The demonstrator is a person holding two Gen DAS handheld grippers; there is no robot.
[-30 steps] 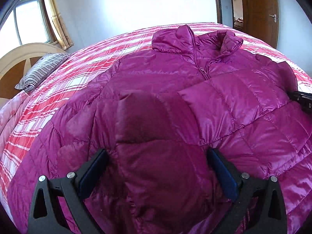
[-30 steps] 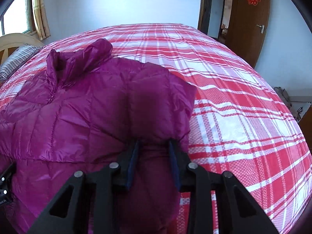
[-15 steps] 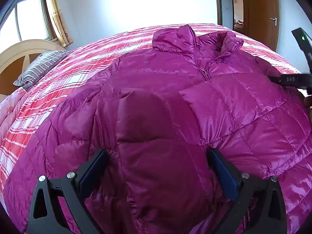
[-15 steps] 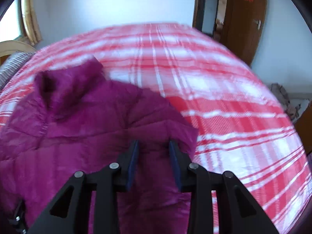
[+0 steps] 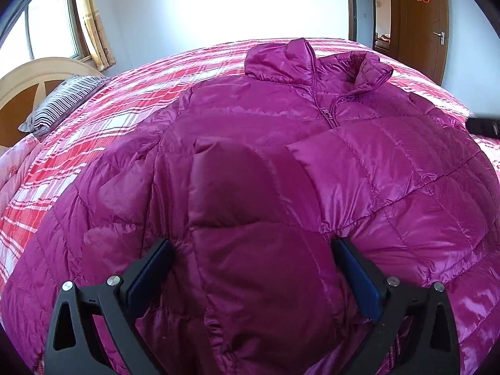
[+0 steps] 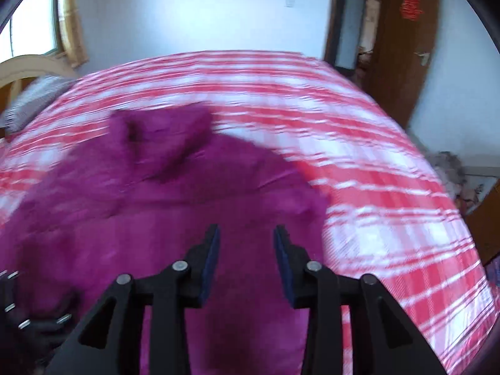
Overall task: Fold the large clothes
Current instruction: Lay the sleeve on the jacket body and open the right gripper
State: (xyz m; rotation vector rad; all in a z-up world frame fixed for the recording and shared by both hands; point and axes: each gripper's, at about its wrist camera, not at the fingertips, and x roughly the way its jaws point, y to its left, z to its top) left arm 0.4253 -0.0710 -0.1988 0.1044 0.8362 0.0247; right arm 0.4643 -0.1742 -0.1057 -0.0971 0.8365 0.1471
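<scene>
A magenta puffer jacket (image 5: 359,143) lies front up on a red plaid bed (image 5: 125,109), collar at the far end. One sleeve (image 5: 250,206) is folded across its front. My left gripper (image 5: 251,243) stands wide open low over the jacket, with that puffy sleeve filling the gap between its blue pads. My right gripper (image 6: 247,229) hangs above the jacket's (image 6: 156,218) right side in a blurred view. Its jaws are opening and nothing is between them. A dark part of it shows at the right edge (image 5: 482,125) of the left wrist view.
A striped pillow (image 5: 65,100) and a wooden headboard (image 5: 31,75) are at the bed's left end. A brown door (image 6: 403,47) stands at the far right, with clutter on the floor (image 6: 450,168) beside the bed. Bare plaid cover (image 6: 359,156) stretches right of the jacket.
My right gripper let go of the jacket's right sleeve, rose and drew back, and its jaws widened. The sleeve stays folded on the jacket. The left gripper kept still.
</scene>
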